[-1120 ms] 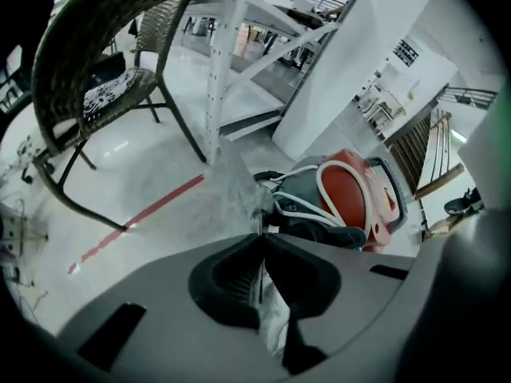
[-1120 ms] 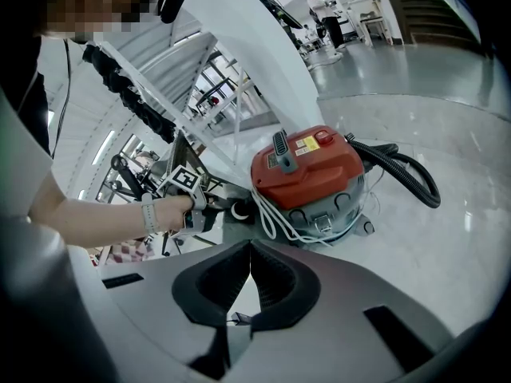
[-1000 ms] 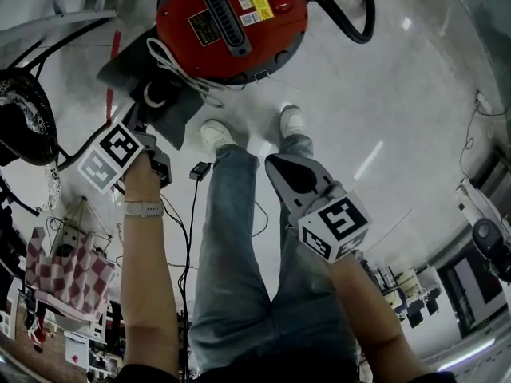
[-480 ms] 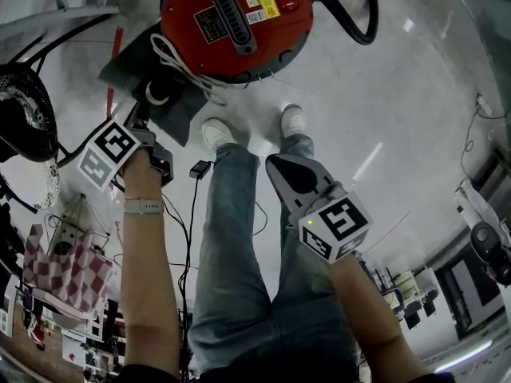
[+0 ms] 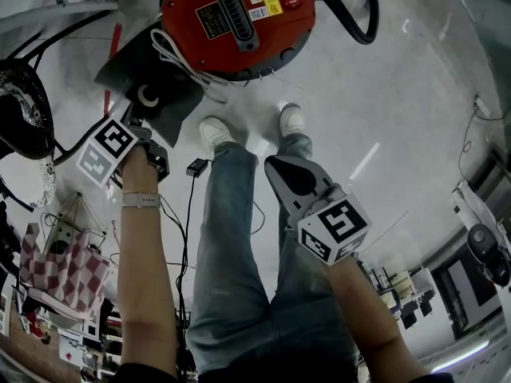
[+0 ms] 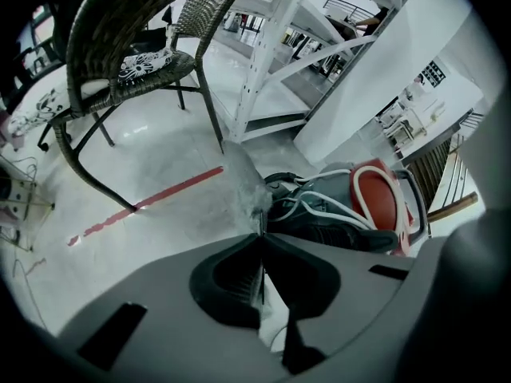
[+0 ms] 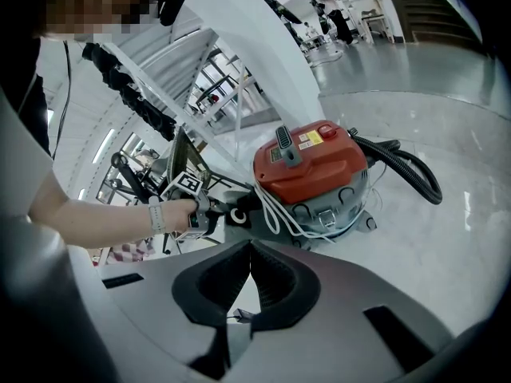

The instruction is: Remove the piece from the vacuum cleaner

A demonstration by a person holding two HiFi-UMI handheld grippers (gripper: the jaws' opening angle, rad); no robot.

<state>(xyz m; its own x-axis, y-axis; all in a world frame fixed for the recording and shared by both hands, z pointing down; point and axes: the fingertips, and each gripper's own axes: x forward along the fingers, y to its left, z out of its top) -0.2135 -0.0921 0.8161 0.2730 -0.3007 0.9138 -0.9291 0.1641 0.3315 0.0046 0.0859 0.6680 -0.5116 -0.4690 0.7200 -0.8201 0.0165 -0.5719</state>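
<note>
Beside the red vacuum cleaner (image 5: 235, 22), the left gripper (image 6: 259, 236) pinches a flat grey piece (image 5: 164, 110).
Its jaws have just been closing on it; the right gripper (image 7: 250, 247) hangs closed, empty.

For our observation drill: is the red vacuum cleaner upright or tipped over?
Upright: the vacuum cleaner stands on its wheels on the floor, red top upward.

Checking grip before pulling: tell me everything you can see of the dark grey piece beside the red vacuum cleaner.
The dark grey piece is a thin, flat panel with a white ring near its middle. It sits beside the red vacuum cleaner, whose white cord crosses its far edge. The left gripper, jaws just closed tighter, is shut on its near edge. Whether it is attached, I cannot tell.
</note>
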